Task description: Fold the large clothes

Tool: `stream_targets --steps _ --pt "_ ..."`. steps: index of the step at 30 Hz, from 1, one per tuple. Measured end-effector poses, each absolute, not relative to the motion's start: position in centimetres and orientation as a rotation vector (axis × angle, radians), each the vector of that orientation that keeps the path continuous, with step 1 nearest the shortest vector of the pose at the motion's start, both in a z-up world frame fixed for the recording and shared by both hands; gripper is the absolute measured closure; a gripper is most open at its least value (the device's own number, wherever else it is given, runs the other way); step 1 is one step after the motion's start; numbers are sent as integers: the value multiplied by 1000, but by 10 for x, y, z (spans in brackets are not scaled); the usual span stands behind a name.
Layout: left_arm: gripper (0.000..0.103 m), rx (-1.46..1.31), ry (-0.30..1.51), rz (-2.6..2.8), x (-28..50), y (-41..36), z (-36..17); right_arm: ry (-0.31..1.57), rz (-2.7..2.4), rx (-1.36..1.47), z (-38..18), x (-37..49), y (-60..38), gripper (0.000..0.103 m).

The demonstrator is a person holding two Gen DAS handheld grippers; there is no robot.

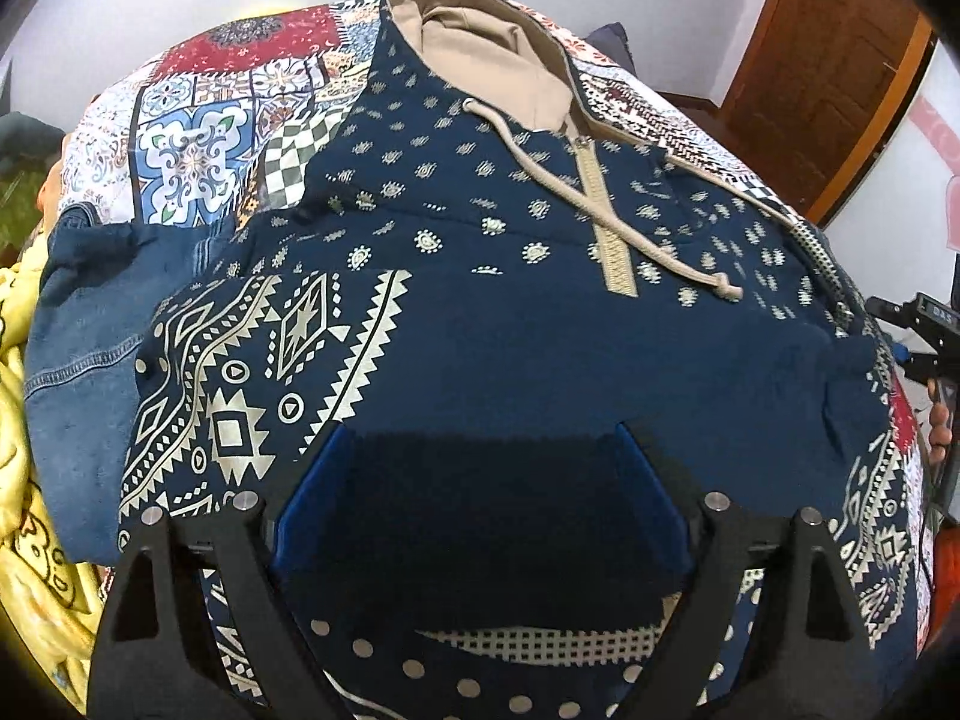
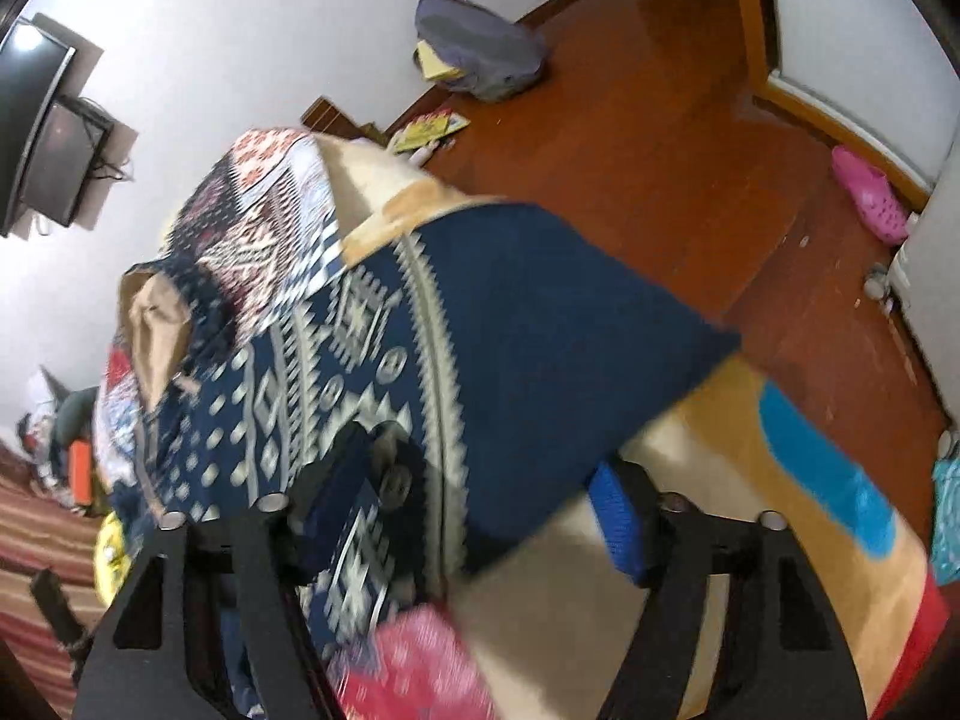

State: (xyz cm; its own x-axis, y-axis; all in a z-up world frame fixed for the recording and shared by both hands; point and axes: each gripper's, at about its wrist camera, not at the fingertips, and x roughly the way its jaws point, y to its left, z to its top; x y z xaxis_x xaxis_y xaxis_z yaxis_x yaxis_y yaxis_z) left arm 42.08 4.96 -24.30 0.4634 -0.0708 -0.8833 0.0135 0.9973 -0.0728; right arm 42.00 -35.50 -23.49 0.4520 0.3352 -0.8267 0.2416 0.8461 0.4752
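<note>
1. The hoodie point(image 1: 540, 312) is a navy one with cream tribal print, and it lies face up on the patchwork bedspread point(image 1: 198, 138), straight ahead of the left claw point(image 1: 480, 480). Its tan-lined hood point(image 1: 480, 42) is at the far end from the claw.
2. The left claw is spread wide right over the hoodie's lower front. Navy cloth fills the gap between its blue pads point(image 1: 318, 480), but nothing looks pinched, so it's released.
3. The drawstrings point(image 1: 600, 204) cross over the zipper point(image 1: 606, 234), up ahead and a bit right of that claw.
4. A denim piece point(image 1: 78, 360) pokes out from under the hoodie on the claw's left, with yellow fabric point(image 1: 36, 480) past it.
5. The right wrist view is pretty blurry. The right claw point(image 2: 480, 510) is partly spread, and a fold of the hoodie point(image 2: 510, 330) sits between the fingers, over the bed edge. Can't tell if the pads actually bite it.
6. A wood floor point(image 2: 660, 150) and a pink clog point(image 2: 870, 192) are beyond and to the right of that claw.
</note>
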Motion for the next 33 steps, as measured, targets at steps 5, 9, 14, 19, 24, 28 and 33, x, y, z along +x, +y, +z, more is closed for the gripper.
stream_targets --steps 5,9,14,19,24,28,33 --pt "15 -35 1084 -48 415 49 -244 1077 50 627 -229 424 -363 95" --pt "15 5 1050 -45 403 47 -230 1014 39 591 -207 411 -363 97" --pt "15 48 979 -37 383 50 -201 904 61 512 -156 386 -357 98" --pt "15 65 916 -44 360 54 -176 806 124 396 -99 363 -325 98" --pt "15 113 863 -53 334 55 -158 707 219 239 -49 342 -268 98" --pt "15 159 826 -44 316 58 -149 703 310 172 -38 338 -218 98" --pt "15 147 818 -50 299 69 -145 806 392 141 -70 347 -159 98"
